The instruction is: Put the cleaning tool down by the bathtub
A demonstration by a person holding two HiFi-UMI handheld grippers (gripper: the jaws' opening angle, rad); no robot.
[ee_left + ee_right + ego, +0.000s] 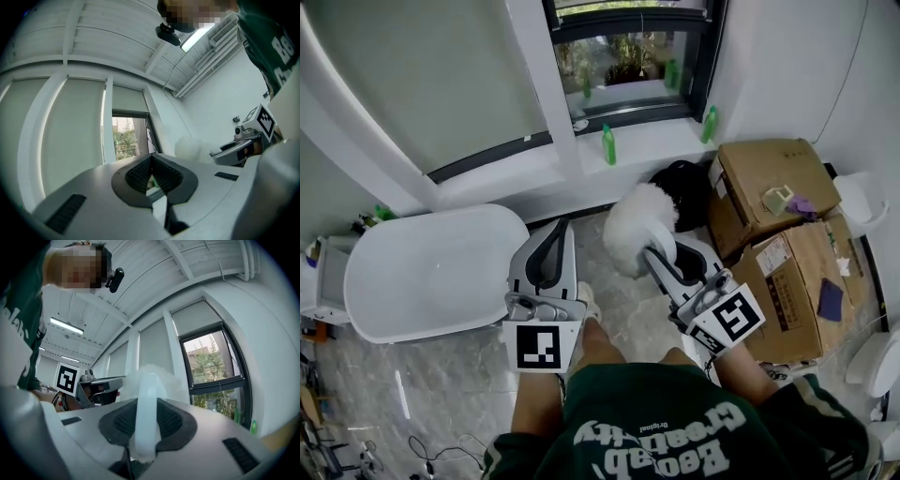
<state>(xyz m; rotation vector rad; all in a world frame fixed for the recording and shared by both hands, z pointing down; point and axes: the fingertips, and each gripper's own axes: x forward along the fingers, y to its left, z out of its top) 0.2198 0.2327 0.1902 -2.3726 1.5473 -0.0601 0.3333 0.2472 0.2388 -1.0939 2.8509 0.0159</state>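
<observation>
Fluffy white duster [639, 220], glossy smooth bathtub [394, 281], matt cardboard boxes [741, 178]

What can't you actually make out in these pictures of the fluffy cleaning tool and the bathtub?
- Handle of the cleaning tool: the right gripper covers it in the head view; only the fluffy head shows.
- The dark thing behind it: half hidden by that head, unidentifiable.
- The bathtub: absent from both gripper views, which look upward.
- Labels on the cardboard boxes: too small.
</observation>
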